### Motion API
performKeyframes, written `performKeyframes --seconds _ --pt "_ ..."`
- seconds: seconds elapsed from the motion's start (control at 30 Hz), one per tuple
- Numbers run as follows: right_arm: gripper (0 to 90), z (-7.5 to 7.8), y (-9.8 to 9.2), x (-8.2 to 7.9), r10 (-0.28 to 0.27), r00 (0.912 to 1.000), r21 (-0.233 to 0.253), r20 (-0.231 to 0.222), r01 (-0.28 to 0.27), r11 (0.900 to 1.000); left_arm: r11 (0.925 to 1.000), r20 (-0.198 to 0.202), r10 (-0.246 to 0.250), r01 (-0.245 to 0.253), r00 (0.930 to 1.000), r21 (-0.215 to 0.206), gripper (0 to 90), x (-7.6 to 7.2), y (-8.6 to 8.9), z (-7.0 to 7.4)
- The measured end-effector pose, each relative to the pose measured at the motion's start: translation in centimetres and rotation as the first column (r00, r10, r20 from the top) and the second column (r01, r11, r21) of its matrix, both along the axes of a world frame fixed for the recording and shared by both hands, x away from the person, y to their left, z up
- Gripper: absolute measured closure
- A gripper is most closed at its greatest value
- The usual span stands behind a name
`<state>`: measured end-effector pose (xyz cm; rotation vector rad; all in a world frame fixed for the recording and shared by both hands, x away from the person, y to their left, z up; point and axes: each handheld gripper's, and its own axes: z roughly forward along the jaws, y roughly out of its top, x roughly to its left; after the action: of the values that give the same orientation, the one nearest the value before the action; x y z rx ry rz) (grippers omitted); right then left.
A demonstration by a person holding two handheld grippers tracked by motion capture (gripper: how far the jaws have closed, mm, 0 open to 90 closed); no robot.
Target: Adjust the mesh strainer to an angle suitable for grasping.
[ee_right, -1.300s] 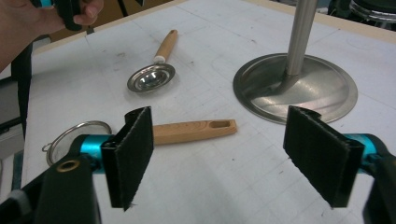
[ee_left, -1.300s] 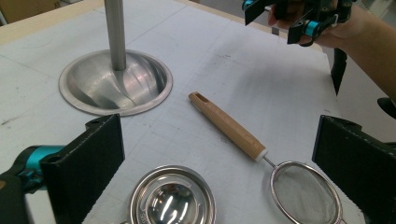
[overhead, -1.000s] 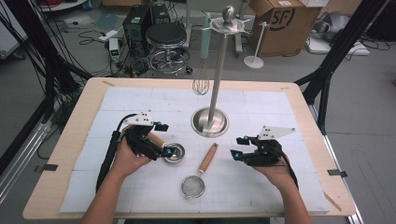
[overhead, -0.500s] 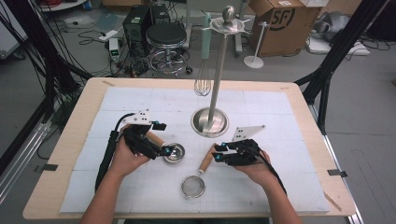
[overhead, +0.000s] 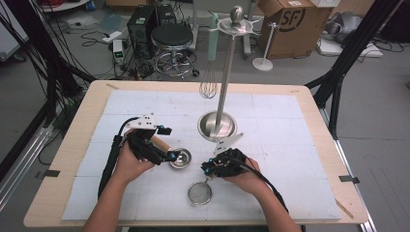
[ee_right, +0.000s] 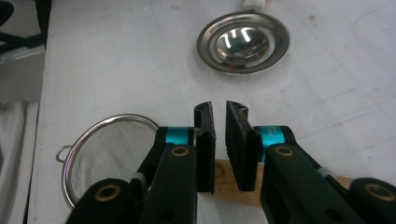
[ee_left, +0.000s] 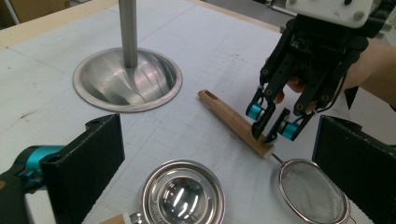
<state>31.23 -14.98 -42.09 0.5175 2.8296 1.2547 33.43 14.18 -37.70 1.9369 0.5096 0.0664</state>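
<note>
Right gripper [overhead: 209, 168] has its jaws down around the strainer's wooden handle [ee_left: 233, 122], nearly together with a thin gap still showing between the pads, so clamped or just about clamped, can't quite tell. That strainer [overhead: 200, 193] lies flat on the white mat [overhead: 290, 145] near the front edge, a round fine-mesh bowl with a steel rim and a little wire loop, nothing in it. Left gripper [overhead: 170, 155] has its jaws wide apart, hovering right next to a small shiny metal cup [overhead: 180, 158], a shallow polished bowl with stepped rings inside, also empty, with its own wooden handle under the left hand. Further back stands a tall steel pole on a dished round base [overhead: 217, 125], with a wire whisk [overhead: 209, 86] hanging off the top disc.
</note>
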Motion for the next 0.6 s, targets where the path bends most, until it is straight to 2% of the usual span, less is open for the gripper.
performKeyframes --seconds 0.27,0.47,0.53,0.6 --pt "89.3 -0.89 0.69 -0.01 -0.008 0.9995 -0.068 -0.032 0.006 0.998 1.0000 0.001 -0.003 0.003 1.0000 0.001 2.9 -0.02 -0.01 0.00" --pt "89.3 -0.92 0.48 0.06 0.001 0.9990 -0.078 -0.045 -0.005 0.997 1.0000 0.002 -0.003 0.003 1.0000 0.005 2.9 -0.02 0.03 0.01" --pt "89.3 -0.90 0.15 0.13 -0.009 0.9978 -0.079 -0.065 0.004 0.997 1.0000 0.004 -0.003 0.002 1.0000 0.004 2.9 -0.02 0.12 0.02" --pt "89.3 -0.87 -0.13 0.19 -0.012 0.9980 -0.082 -0.061 0.007 0.997 1.0000 0.004 0.000 0.000 1.0000 0.005 2.9 -0.03 0.14 0.02"
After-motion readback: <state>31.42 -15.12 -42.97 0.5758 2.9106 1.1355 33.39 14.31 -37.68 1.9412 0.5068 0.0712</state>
